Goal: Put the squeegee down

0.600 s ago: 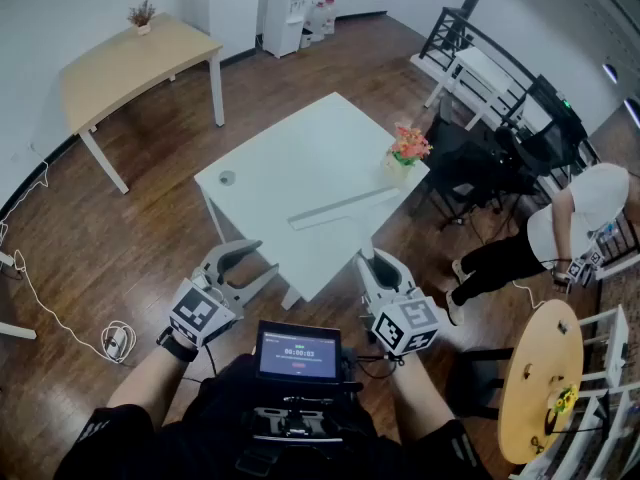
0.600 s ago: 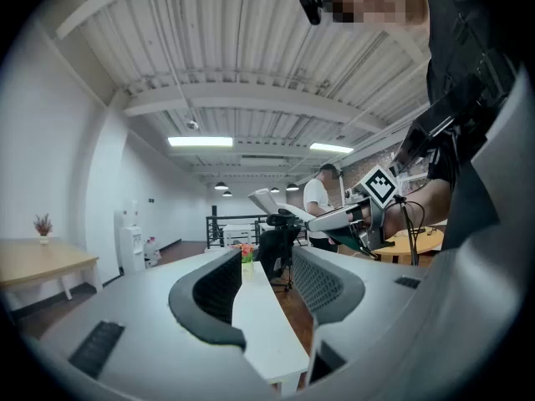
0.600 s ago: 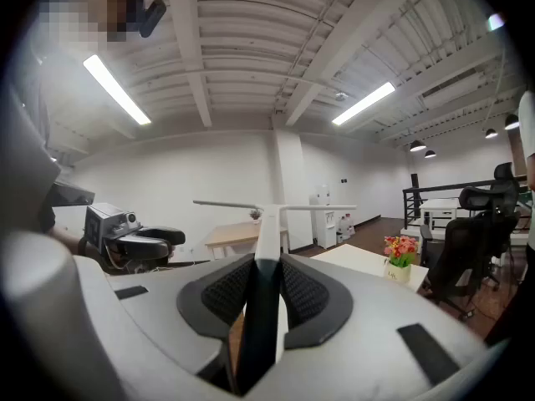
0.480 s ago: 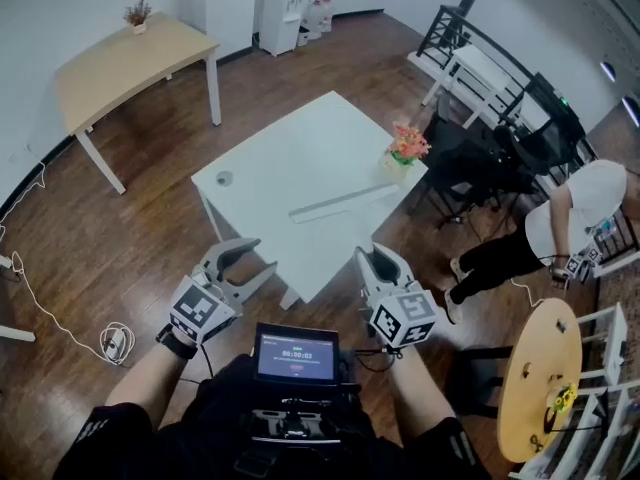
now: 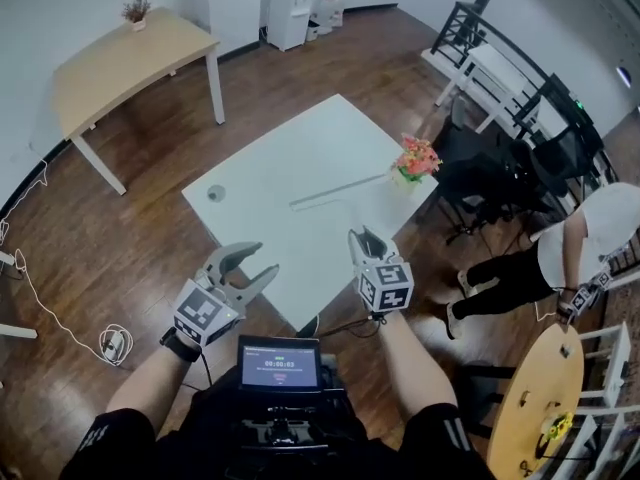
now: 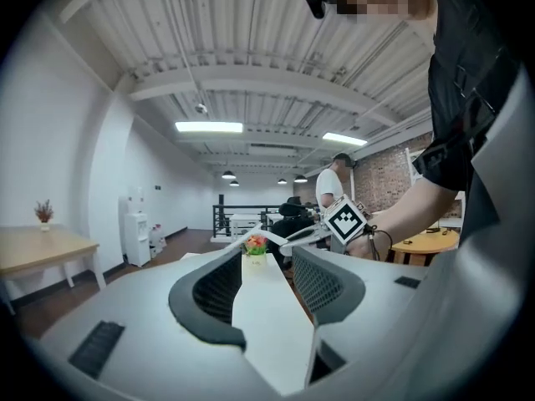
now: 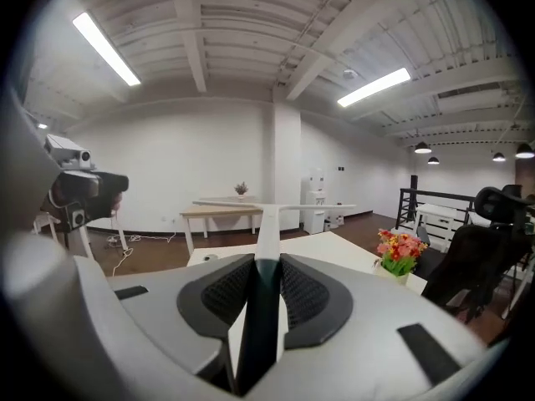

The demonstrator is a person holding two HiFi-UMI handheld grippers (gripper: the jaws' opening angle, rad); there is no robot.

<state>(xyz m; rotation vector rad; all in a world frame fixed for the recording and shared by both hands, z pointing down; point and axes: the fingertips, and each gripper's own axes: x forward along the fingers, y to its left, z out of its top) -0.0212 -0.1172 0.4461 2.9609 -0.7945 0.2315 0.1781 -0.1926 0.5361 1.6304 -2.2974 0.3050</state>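
The squeegee point(image 5: 345, 189) was in my right gripper point(image 5: 366, 238), whose jaws were clamped tight on its dark handle, and in the right gripper view the squeegee point(image 7: 267, 224) ran straight out from the right gripper point(image 7: 266, 261) to a long pale blade set crosswise at its far end. It was held out over the white surface point(image 5: 270, 173), the blade near the middle; I couldn't tell whether it touched. A pot of flowers point(image 5: 415, 158) stood near the surface's right corner, just beyond the blade's end. My left gripper point(image 5: 255, 263) hung at the surface's near-left edge, its jaws spread apart with nothing between them. A wooden table point(image 5: 130, 53) stood well apart at far left.
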